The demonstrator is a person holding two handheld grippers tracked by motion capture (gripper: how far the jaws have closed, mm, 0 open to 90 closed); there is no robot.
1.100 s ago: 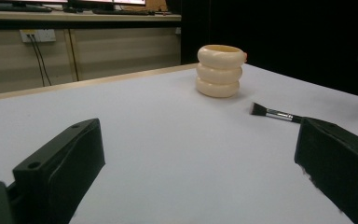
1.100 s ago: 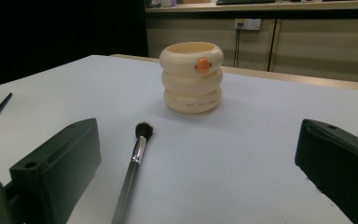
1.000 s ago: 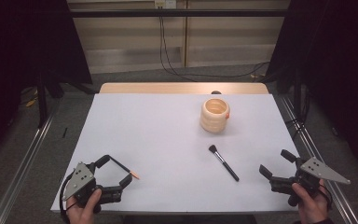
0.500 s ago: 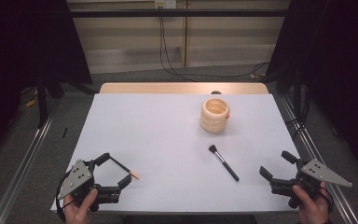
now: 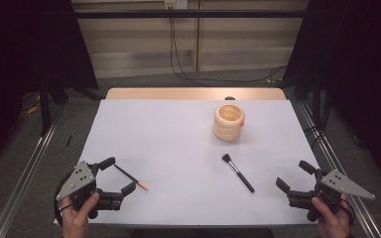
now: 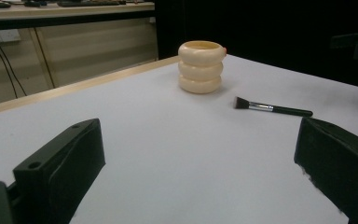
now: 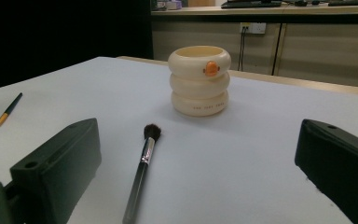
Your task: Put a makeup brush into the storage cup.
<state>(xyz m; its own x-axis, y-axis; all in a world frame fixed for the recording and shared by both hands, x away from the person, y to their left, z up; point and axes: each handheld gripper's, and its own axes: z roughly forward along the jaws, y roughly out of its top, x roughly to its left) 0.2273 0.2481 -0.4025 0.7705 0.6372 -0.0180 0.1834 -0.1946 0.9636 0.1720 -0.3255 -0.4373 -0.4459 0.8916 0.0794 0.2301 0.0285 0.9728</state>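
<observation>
Jaws of both grippers gape empty: left gripper (image 5: pixel 115 174) straddles the pencil (image 5: pixel 130 177) near the desk (image 5: pixel 168 134) front-left, so lower squarely and close across its shaft.

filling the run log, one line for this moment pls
left gripper: open, pencil between jaws | right gripper: open, empty | brush: flat on table | cup: upright

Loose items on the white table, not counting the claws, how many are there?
3: a ringed cream cup toward the far right, a makeup brush nearer, a pencil by the left claw.
</observation>
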